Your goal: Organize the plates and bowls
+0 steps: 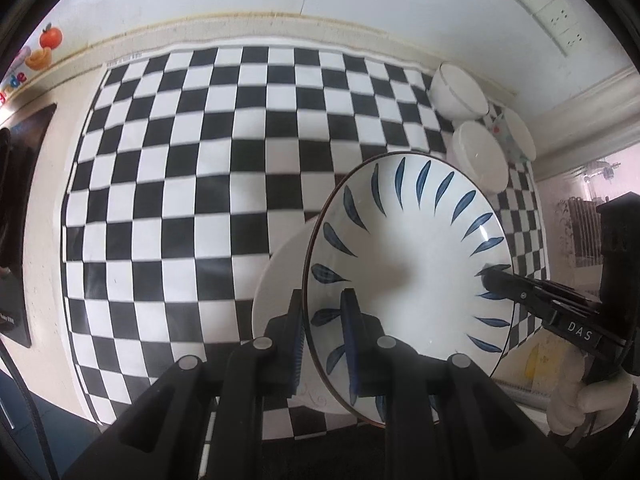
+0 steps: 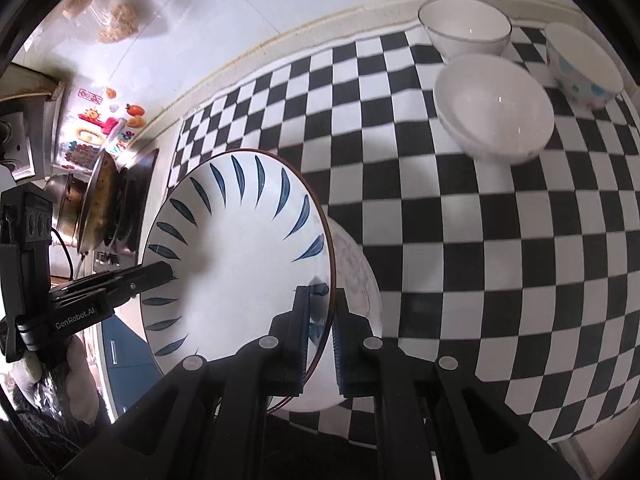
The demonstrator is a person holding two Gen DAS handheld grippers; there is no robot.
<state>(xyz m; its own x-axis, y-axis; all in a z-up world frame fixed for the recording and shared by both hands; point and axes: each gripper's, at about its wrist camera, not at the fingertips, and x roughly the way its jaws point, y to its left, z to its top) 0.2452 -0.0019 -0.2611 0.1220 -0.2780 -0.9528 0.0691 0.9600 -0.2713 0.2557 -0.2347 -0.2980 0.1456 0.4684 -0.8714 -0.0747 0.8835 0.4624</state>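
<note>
A white plate with blue leaf marks [image 1: 412,264] is held tilted above a plain white plate [image 1: 280,280] that lies on the checkered mat. My left gripper [image 1: 326,332] is shut on the blue-leaf plate's near rim. My right gripper [image 2: 322,320] is shut on the opposite rim of the same plate [image 2: 240,264]; it also shows in the left wrist view [image 1: 492,276]. The white plate [image 2: 356,276] shows under it in the right wrist view. Three bowls stand at the mat's far right corner: two white [image 2: 464,28] [image 2: 496,104] and one with coloured dots [image 2: 584,68].
The black and white checkered mat [image 1: 200,160] covers the counter up to the wall. A stove with a pan [image 2: 100,208] stands at the left end. Wall sockets [image 1: 548,8] sit above the bowls [image 1: 476,156].
</note>
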